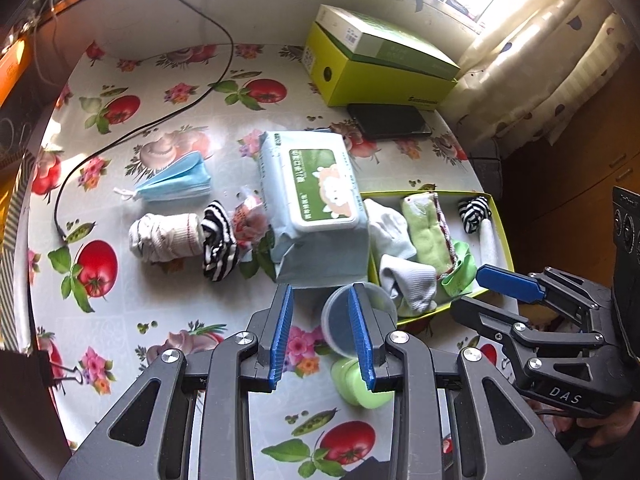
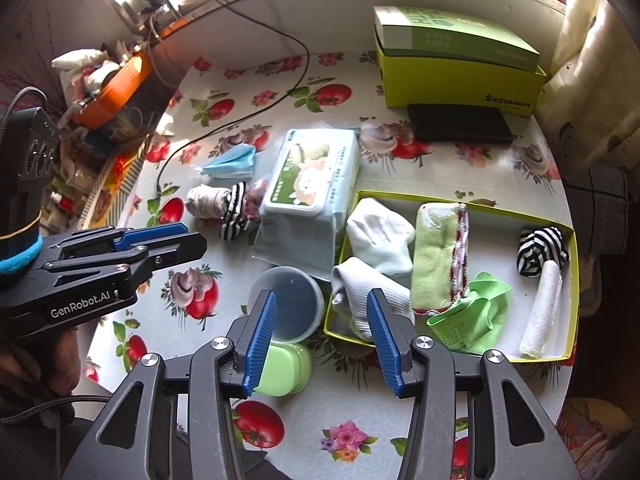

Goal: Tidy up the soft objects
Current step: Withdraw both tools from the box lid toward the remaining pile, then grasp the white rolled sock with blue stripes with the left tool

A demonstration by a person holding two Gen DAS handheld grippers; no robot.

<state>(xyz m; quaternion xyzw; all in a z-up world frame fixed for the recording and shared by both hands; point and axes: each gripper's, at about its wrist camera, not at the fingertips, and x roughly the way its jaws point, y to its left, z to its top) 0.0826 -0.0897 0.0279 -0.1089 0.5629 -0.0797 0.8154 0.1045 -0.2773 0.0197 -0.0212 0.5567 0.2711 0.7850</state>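
A shallow yellow-green tray [image 2: 573,264] [image 1: 502,226] holds white socks [image 2: 380,236], a green towel [image 2: 434,256], a green cloth [image 2: 472,316], a striped sock [image 2: 540,250] and a white roll [image 2: 542,312]. On the table lie a rolled white sock [image 1: 166,238] [image 2: 206,202], a striped sock [image 1: 218,242] [image 2: 234,216], a blue mask [image 1: 178,180] [image 2: 232,164] and a wipes pack [image 1: 316,204] [image 2: 310,192]. My left gripper [image 1: 322,336] [image 2: 192,236] is open and empty near the table's front edge. My right gripper [image 2: 320,340] [image 1: 480,290] is open and empty before the tray's near left corner.
A clear round container [image 2: 288,304] [image 1: 356,320] and a green case [image 2: 286,368] [image 1: 358,384] sit by the tray. A small pink packet [image 1: 250,220] lies by the wipes. A green box [image 2: 460,64] [image 1: 380,64], a black wallet [image 2: 460,124] and a cable [image 1: 132,132] lie farther back.
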